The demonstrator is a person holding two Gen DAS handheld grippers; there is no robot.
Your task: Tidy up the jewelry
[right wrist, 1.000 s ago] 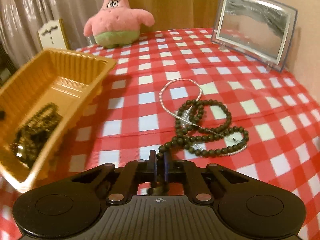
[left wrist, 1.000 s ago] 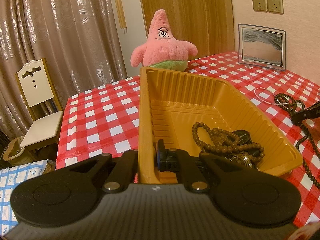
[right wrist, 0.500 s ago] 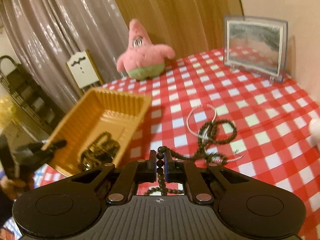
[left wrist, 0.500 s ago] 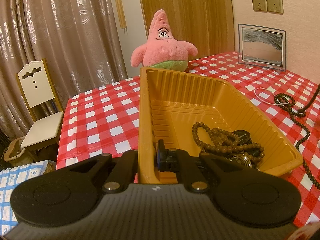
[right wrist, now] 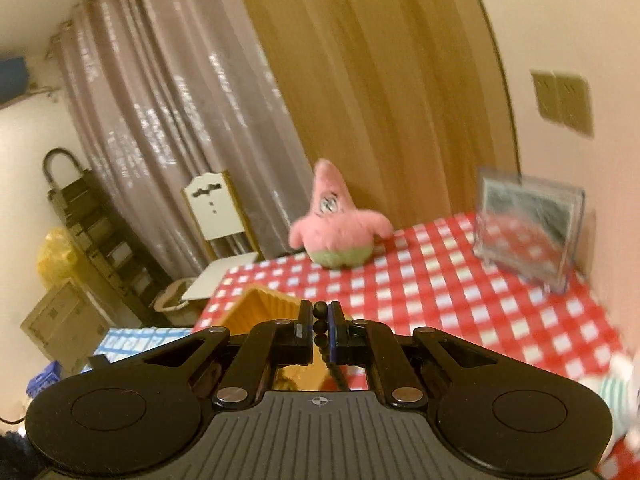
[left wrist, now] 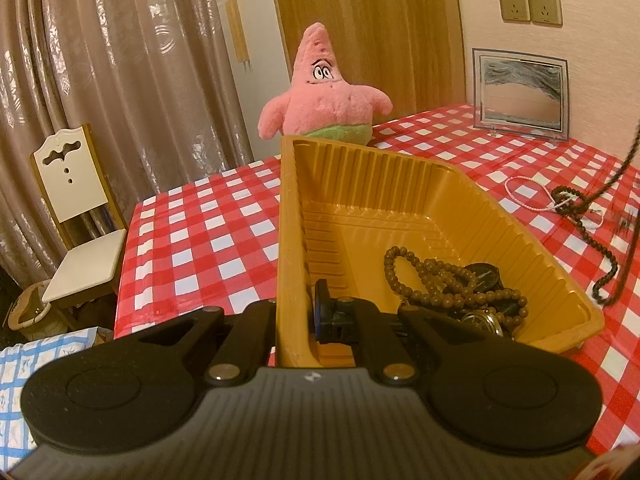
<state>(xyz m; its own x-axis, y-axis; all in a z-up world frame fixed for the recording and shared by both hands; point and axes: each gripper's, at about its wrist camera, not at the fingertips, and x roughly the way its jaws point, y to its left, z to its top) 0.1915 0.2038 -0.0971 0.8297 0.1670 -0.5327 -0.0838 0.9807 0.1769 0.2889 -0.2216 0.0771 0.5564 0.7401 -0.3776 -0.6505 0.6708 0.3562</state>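
**Jewelry sorting: tray and dark bead strand**

Left gripper (left wrist: 294,320): fingers clamped on the near wall of the yellow tray (left wrist: 460,184); brown beads (left wrist: 444,280) lie right of it. Right gripper (right wrist: 319,330): pinches dark bead strand (right wrist: 320,326), strand hanging below its fingers.

left wrist: low at the near end of the tray (left wrist: 532,240), facing far along it | right wrist: raised above tray (right wrist: 260,300), tilted up toward curtains (right wrist: 168,140), blurred | 2 views share plush star (left wrist: 324,100) (right wrist: 336,232), chair (left wrist: 76,200) (right wrist: 212,208), checkered table (left wrist: 200,232) (right wrist: 460,288)
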